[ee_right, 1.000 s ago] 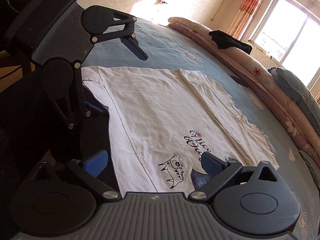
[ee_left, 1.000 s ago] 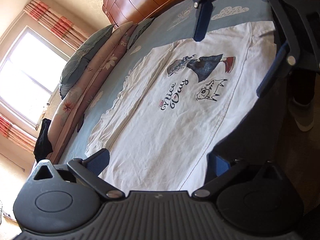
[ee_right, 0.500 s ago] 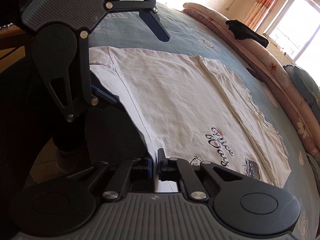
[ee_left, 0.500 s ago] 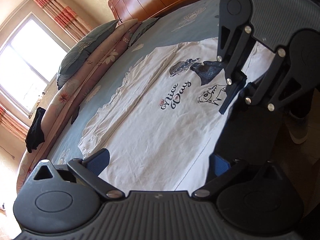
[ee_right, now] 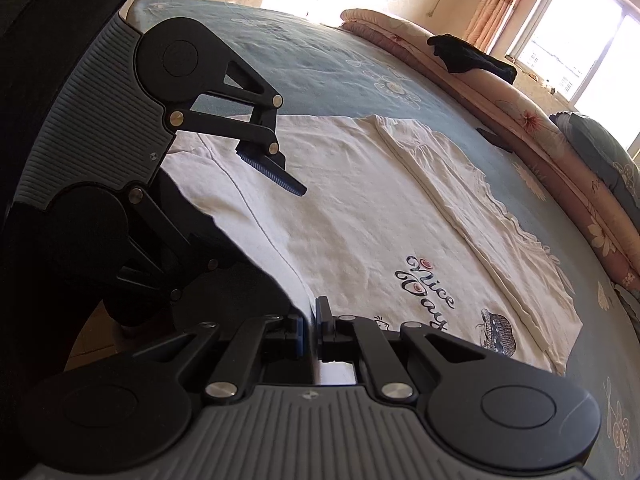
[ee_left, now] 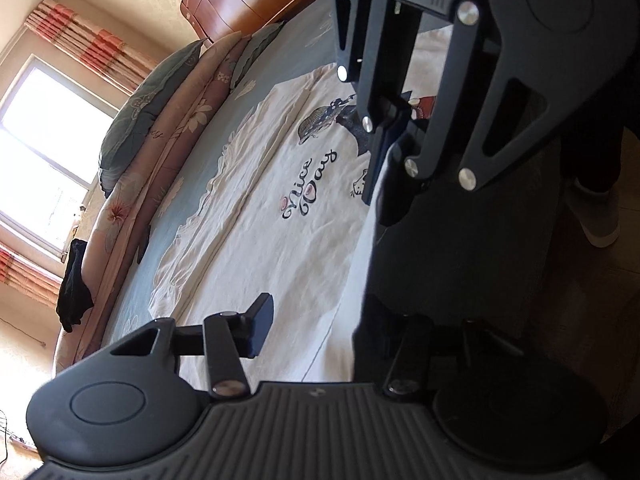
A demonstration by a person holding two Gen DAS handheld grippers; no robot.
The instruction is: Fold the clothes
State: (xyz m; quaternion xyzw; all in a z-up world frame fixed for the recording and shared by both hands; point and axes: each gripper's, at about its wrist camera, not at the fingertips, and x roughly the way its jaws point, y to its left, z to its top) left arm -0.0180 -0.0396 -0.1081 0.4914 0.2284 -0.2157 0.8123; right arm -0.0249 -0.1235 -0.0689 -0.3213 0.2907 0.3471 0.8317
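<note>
Two words, "Nice Day", read in dark script on the white cotton T-shirt [ee_left: 256, 248] lying flat on the blue floral bedsheet [ee_right: 320, 64], beside a printed cartoon figure and small cat. Its far side is already folded inward.

Right gripper [ee_right: 308, 330]: jaws together, clamped on the shirt's near edge where it hangs over the bed side.

Left gripper [ee_left: 320, 320]: jaws closing, shirt edge between them, pads not yet pressing; its right finger is lost in shadow.

Open sheet lies beyond the shirt up to the rolled floral quilts [ee_right: 520, 108].

Left view alone shows the wooden headboard [ee_left: 248, 0] and a person's grey shoe [ee_left: 596, 216] on the floor.
</note>
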